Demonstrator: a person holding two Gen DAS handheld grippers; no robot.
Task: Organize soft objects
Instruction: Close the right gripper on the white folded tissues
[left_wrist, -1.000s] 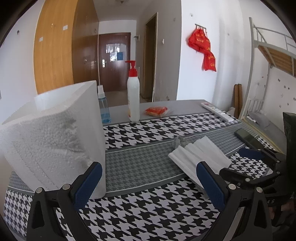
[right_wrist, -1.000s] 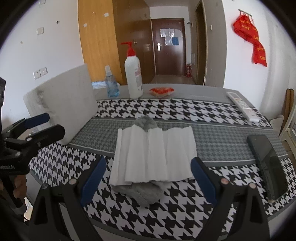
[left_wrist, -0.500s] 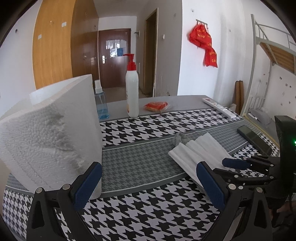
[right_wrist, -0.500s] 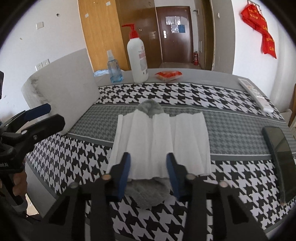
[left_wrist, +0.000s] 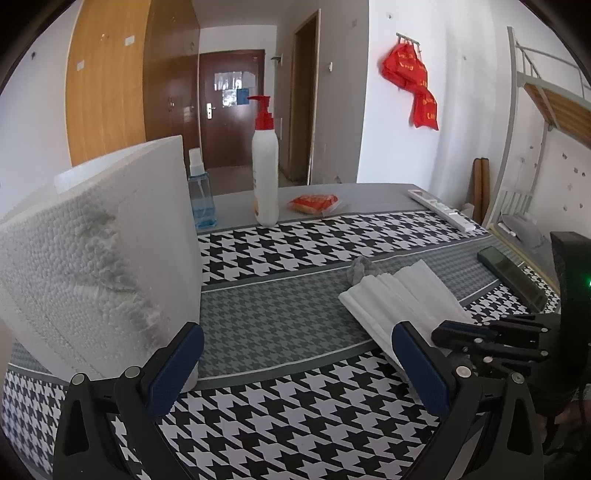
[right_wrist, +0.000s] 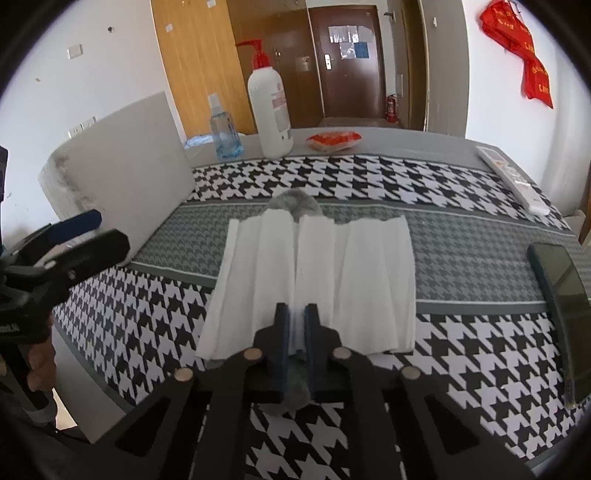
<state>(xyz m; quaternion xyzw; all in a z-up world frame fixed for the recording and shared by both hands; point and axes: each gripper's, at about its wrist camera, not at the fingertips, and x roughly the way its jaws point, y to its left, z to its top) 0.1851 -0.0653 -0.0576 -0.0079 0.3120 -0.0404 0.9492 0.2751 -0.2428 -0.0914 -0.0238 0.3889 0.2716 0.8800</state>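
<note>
A white pleated cloth (right_wrist: 332, 273) lies flat on the houndstooth tablecloth (right_wrist: 369, 177), with a grey fuzzy cloth (right_wrist: 295, 201) under it that pokes out at the far and near ends. My right gripper (right_wrist: 297, 317) is shut on a raised fold at the white cloth's near edge. In the left wrist view the same white cloth (left_wrist: 399, 295) lies right of centre, with the right gripper (left_wrist: 443, 330) at its near corner. My left gripper (left_wrist: 295, 343) stands open over the table with nothing between its pads. Its left finger is close to a white foam block (left_wrist: 92, 266).
At the table's far side stand a pump bottle (right_wrist: 269, 110) and a blue spray bottle (right_wrist: 223, 133), beside an orange packet (right_wrist: 332, 140). A remote (right_wrist: 513, 181) and a dark phone (right_wrist: 561, 291) lie at the right. The table edge runs close in front.
The right gripper's jaws went from wide open to shut, pinching the near edge of the white cloth into a fold. The left gripper stayed open and in place.
</note>
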